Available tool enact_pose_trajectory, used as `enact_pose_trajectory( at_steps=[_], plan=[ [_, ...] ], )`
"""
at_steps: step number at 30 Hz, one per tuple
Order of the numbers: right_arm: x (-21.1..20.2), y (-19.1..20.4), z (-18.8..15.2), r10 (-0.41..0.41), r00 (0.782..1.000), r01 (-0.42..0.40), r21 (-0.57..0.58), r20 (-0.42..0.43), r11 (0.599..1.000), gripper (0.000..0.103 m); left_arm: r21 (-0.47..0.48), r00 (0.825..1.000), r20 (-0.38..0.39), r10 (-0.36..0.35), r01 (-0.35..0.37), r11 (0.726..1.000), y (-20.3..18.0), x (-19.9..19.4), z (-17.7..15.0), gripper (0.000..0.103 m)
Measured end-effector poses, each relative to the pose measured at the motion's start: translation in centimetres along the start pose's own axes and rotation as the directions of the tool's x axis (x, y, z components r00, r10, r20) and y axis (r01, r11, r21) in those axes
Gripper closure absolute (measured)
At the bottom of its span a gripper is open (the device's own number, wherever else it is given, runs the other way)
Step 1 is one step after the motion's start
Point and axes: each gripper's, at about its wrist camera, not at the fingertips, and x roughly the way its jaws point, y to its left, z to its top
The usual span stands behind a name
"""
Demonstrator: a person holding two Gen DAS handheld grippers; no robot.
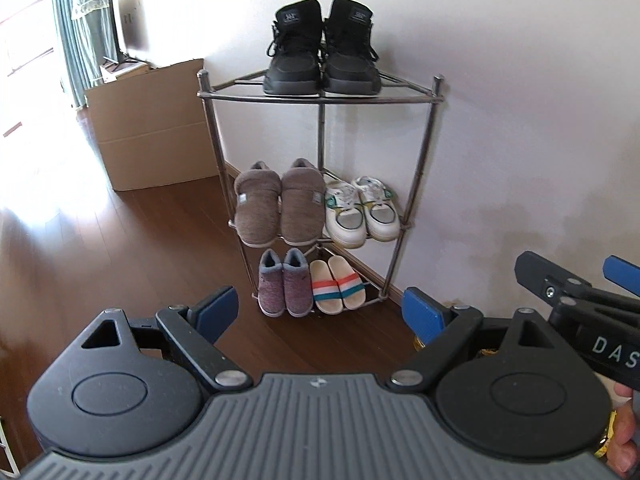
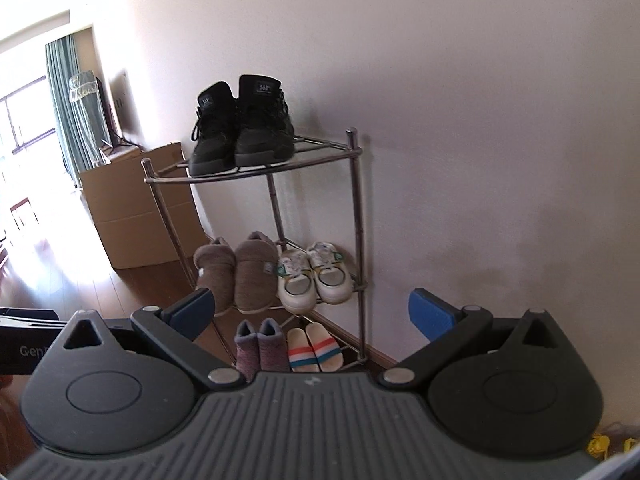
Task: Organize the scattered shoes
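We see a tall metal corner rack (image 1: 320, 98) against the wall, and all the shoes sit on it in pairs: big black sneakers (image 1: 322, 50) on top, brown fuzzy slippers (image 1: 280, 204) beside white sneakers (image 1: 362, 212) in the middle, and purple slippers (image 1: 285, 282) next to striped slides (image 1: 338, 286) at the bottom. Our left claw (image 1: 320, 314) and our right claw (image 2: 312, 314) are both spread wide and hold nothing, well back from the rack. Only the left view shows the right claw from the side and a hand (image 1: 624, 432) holding it, and it shows more of the big cardboard box (image 1: 152, 128) on the floor.
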Motion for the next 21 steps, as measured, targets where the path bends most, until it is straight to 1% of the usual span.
enact_pose_trajectory(
  at_steps=[5,8,13,21],
  plan=[
    [-0.1,-0.2,-0.4,0.007,1.000,-0.007,-0.007,-0.011,1.000,0.001,-0.006,1.000,-0.010,0.011,-0.012,1.000,-0.4,-0.2,-0.7,0.012],
    [-0.4,-0.2,-0.6,0.019,1.000,-0.019,-0.020,-0.005,1.000,0.001,-0.006,1.000,0.002,0.029,-0.029,1.000,-0.5,-0.6,-0.9,0.012],
    [-0.8,-0.2,-0.1,0.034,0.999,-0.034,-0.028,0.001,0.999,0.001,-0.011,0.999,0.022,0.038,-0.038,0.999,-0.4,-1.2,-0.7,0.012],
    [-0.4,0.3,-0.1,0.042,0.999,-0.042,-0.025,-0.021,0.999,0.001,-0.036,0.998,0.025,0.052,-0.051,0.998,0.8,-1.3,-0.5,0.012]
  ],
)
